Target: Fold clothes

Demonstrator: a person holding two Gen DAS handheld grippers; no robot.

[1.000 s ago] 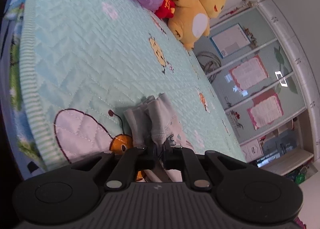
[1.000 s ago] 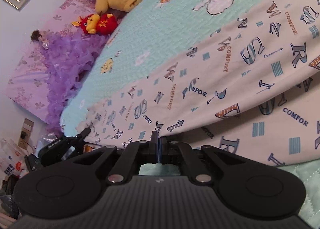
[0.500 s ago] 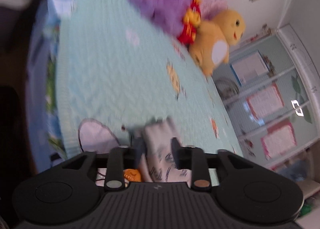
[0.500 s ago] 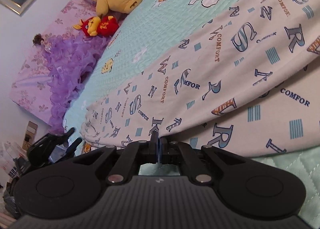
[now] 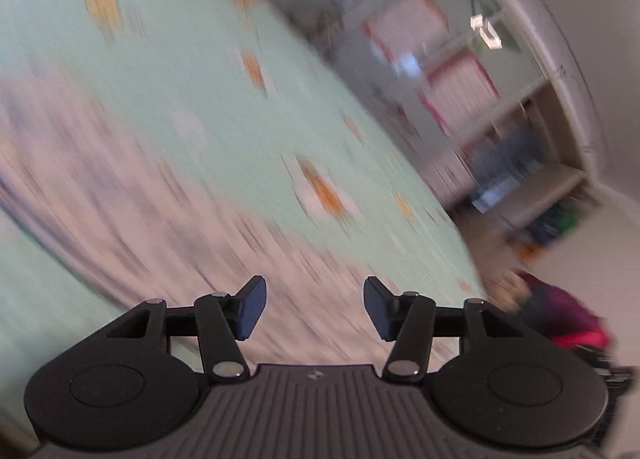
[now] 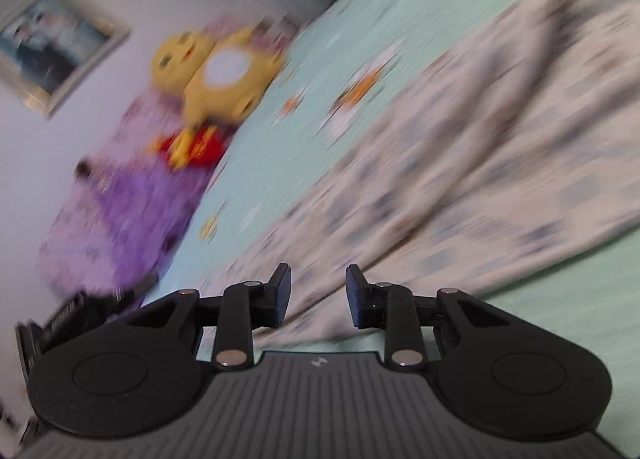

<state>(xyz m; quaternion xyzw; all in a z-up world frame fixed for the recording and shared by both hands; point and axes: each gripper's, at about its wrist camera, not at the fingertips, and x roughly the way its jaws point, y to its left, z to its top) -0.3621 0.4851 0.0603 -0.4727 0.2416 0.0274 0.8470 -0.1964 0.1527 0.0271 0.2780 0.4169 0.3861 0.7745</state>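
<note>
Releasing, left wrist view: your left hand-held gripper (image 5: 315, 309) has its jaws apart and opening, with nothing pinched; the blurred cream garment with printed letters (image 5: 168, 219) lies just beyond and below the pads.
Bed, left wrist view: the mint-green quilted bedspread with orange bee prints (image 5: 192, 71) carries the garment; a glass-fronted cabinet with pink papers (image 5: 448, 71) stands past the bed's far edge.
Only in this view: a person's pink and dark purple sleeve (image 5: 560, 319) at the right, and a shelf of blurred items beyond the bed.
Releasing, right wrist view: your right hand-held gripper (image 6: 319, 296) is also spreading, less widely, and empty; the garment's near edge sits just ahead of the pads, not between them.
Garment, right wrist view: it looks doubled over, with a long fold ridge running diagonally across the bedspread.
Only in this view: a yellow plush toy with a white belly (image 6: 218, 75), a small red plush toy (image 6: 192, 145), a purple ruffled cushion (image 6: 132, 211) and a framed picture (image 6: 52, 47).
Progress: one fold seems laid and let go; further folds and smoothing probably remain.
</note>
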